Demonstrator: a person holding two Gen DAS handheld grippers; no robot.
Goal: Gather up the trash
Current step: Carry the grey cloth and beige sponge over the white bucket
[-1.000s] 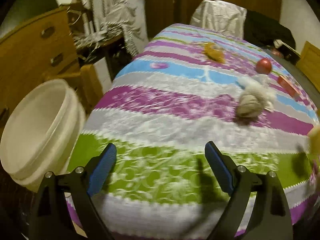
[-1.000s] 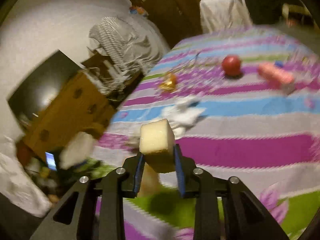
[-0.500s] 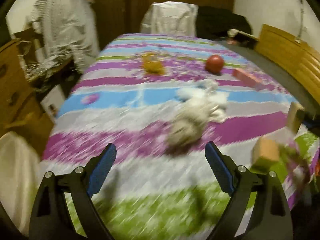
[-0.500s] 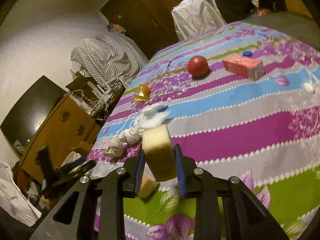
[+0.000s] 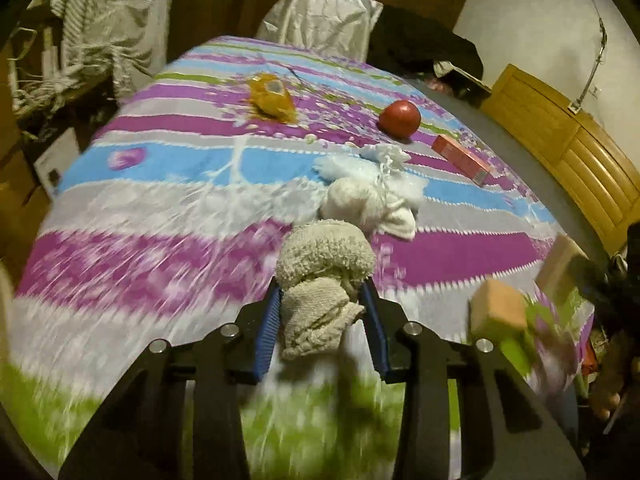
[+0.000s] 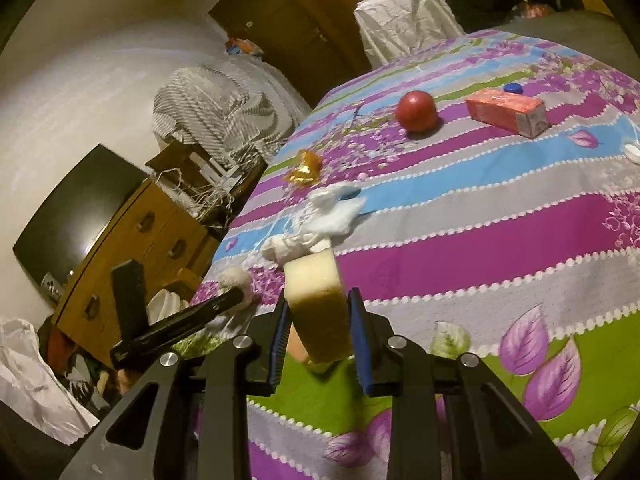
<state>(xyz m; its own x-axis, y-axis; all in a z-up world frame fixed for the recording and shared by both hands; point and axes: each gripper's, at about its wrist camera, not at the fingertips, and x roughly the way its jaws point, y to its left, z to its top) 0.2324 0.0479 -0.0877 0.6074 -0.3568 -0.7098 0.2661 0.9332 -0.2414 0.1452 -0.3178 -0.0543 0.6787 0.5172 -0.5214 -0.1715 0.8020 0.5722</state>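
Observation:
My left gripper (image 5: 322,320) is shut on a beige crumpled rag (image 5: 324,276) at the near side of the striped tablecloth (image 5: 160,184). My right gripper (image 6: 318,320) is shut on a yellow sponge block (image 6: 318,304), held above the cloth's near edge. In the right wrist view the left gripper (image 6: 236,298) shows at the left with the rag (image 6: 236,280). A white tissue wad (image 5: 372,196) lies just beyond the rag. An orange wrapper (image 5: 272,98) lies farther back.
A red ball (image 5: 400,119), a red carton (image 5: 460,158) and a blue cap (image 6: 513,88) lie on the far half of the table. A wooden dresser (image 6: 132,248) stands left of the table and a covered chair (image 5: 320,24) behind it. A second sponge piece (image 5: 498,312) shows at the right.
My left gripper moved forward from beside the white bucket to the beige rag and shut on it. My right gripper kept hold of the sponge and shifted a little.

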